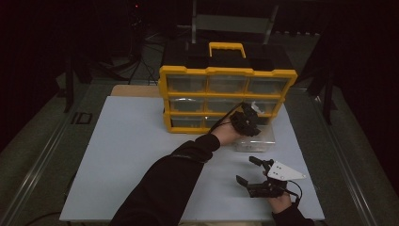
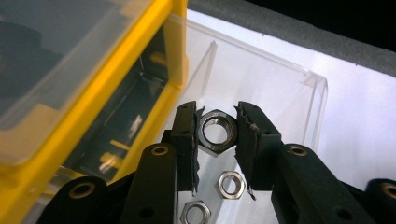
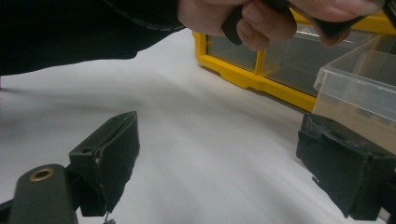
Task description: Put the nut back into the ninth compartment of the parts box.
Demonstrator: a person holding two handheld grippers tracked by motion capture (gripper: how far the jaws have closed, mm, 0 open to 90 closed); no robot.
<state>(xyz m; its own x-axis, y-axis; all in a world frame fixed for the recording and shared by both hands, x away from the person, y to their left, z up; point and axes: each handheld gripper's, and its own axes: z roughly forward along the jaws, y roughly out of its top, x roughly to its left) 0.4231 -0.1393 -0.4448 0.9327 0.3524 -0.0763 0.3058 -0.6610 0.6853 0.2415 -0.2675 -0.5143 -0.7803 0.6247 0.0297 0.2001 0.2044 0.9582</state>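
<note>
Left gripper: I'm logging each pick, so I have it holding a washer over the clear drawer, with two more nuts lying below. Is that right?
Not quite. The left gripper is shut on a hex nut, not a washer; the left gripper view shows its six flat sides. It is over the clear drawer, with two more nuts below.

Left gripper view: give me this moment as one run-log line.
left tool: shut on nut | over clear drawer, two loose nuts inside | right tool: open, empty, beside drawer | organizer: behind
</note>
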